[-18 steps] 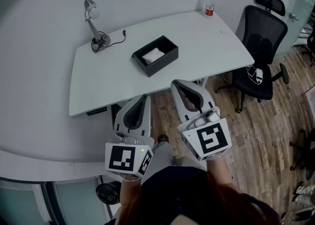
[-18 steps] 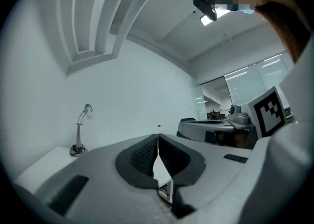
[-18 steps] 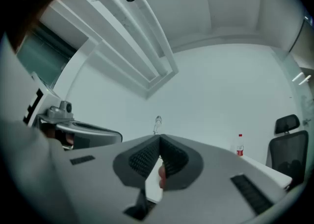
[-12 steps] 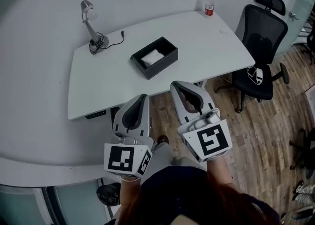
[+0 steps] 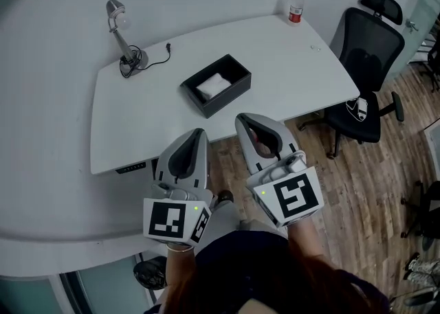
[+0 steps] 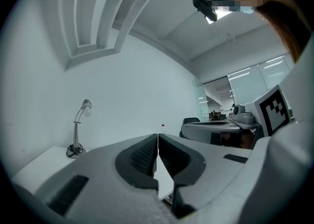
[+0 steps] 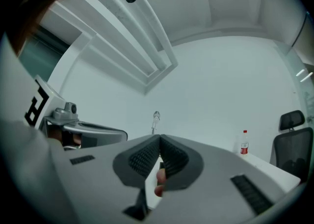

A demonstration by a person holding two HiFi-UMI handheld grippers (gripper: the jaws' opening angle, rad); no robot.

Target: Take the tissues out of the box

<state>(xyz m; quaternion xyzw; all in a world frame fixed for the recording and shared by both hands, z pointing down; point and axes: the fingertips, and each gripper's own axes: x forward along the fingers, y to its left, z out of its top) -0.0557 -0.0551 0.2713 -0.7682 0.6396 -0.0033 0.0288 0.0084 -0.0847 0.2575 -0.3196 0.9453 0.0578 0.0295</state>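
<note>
The left gripper and right gripper are pale grey moulded shells with black ribbed fingers, black-and-white marker cubes and small green lights. The person wears a dark top.

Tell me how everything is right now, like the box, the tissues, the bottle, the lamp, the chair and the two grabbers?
Box: open on top, sitting flat on the table.
Tissues: inside the box, not taken out yet.
Bottle: upright, red cap on.
Lamp: standing upright.
Chair: nobody sitting in it.
Left gripper: fingers shut, holding nothing.
Right gripper: fingers shut, holding nothing.
</note>
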